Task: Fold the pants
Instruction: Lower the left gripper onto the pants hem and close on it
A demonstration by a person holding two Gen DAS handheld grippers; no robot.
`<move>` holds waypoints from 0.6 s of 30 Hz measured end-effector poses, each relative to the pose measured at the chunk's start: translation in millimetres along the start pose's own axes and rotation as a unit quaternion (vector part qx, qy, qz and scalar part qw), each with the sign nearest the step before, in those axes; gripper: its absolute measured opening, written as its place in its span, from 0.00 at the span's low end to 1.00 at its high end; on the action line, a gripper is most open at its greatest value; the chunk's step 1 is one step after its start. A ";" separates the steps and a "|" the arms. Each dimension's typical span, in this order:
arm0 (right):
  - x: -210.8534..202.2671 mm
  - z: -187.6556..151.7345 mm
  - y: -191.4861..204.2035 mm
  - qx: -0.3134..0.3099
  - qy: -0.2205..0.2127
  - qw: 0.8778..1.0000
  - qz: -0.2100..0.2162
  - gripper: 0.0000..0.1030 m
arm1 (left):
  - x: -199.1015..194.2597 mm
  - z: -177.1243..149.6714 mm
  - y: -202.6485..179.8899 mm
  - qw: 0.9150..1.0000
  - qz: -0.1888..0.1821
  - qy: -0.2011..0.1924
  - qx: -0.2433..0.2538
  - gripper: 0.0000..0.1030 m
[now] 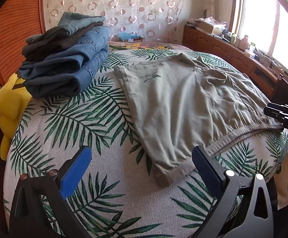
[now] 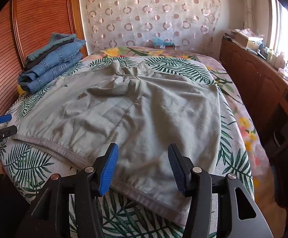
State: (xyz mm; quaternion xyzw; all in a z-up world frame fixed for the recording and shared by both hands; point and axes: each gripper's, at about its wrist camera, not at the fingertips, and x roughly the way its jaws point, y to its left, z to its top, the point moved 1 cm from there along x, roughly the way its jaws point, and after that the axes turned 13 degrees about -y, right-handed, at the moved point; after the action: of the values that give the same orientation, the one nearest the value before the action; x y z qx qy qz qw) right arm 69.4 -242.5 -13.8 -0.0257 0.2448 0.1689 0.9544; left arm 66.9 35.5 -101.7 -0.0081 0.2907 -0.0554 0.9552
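Observation:
Grey-green pants lie spread flat on the palm-leaf bedspread, waistband toward me; they also show in the right wrist view. My left gripper is open and empty, just above the near left corner of the pants. My right gripper is open and empty, over the near waistband edge. The right gripper shows at the right edge of the left wrist view. The left gripper shows at the left edge of the right wrist view.
A stack of folded jeans sits at the bed's far left, also in the right wrist view. A yellow plush toy lies beside it. A wooden cabinet with clutter runs along the right under the window.

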 end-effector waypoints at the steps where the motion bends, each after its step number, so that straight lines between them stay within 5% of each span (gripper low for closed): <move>1: -2.4 -1.0 5.0 -0.001 -0.001 1.000 -0.001 0.53 | -1.0 -1.2 1.3 1.000 -0.002 0.001 -0.003 0.99; 18: -7.1 -10.2 15.9 0.003 0.012 1.000 -0.003 0.53 | -10.7 -14.2 -5.5 0.998 -0.058 0.012 -0.012 0.43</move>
State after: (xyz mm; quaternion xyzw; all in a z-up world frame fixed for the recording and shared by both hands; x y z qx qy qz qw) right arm 53.6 -231.1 -18.9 -0.0255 0.2566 0.1653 0.9519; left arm 49.6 31.4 -107.3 -0.0353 0.3017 -0.1075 0.9467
